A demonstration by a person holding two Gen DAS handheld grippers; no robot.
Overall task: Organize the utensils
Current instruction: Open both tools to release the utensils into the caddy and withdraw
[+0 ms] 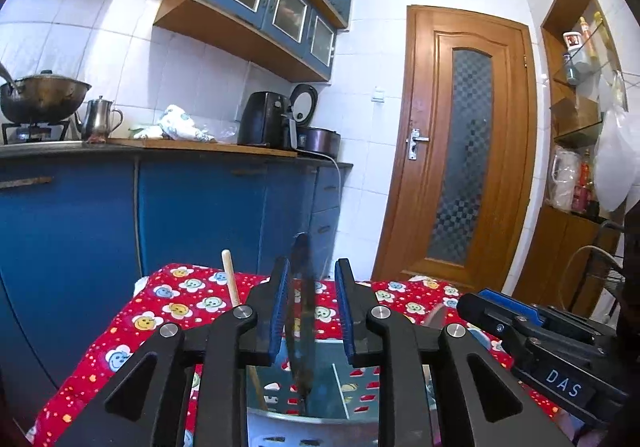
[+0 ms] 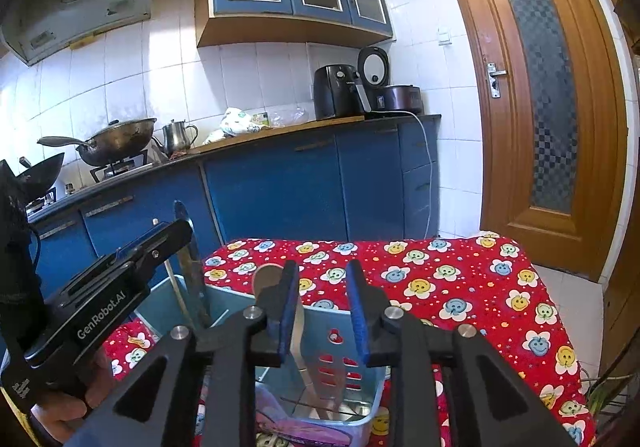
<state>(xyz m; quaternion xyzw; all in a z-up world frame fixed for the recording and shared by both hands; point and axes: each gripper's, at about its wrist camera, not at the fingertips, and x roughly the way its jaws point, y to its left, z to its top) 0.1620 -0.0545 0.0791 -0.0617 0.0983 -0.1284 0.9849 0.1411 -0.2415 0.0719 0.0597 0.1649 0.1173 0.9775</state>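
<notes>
Left gripper (image 1: 311, 311): blue-padded fingers (image 1: 280, 311) apart; a dark flat metal utensil (image 1: 301, 307) stands upright between them, untouched. Body marked "DAS" and, in the right wrist view, "GenRobot.AI".
Pale blue slotted plastic utensil basket (image 2: 340, 367): on the bench with the red smiley-flower cloth (image 2: 460, 287); holds the utensil, a wooden stick (image 1: 231, 279) and a wooden spoon (image 2: 269, 279).
Right gripper (image 2: 322, 307): fingers apart above the basket, gripping nothing.

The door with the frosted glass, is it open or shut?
Shut: the door sits flush in its frame, and no gap shows at the handle.
</notes>
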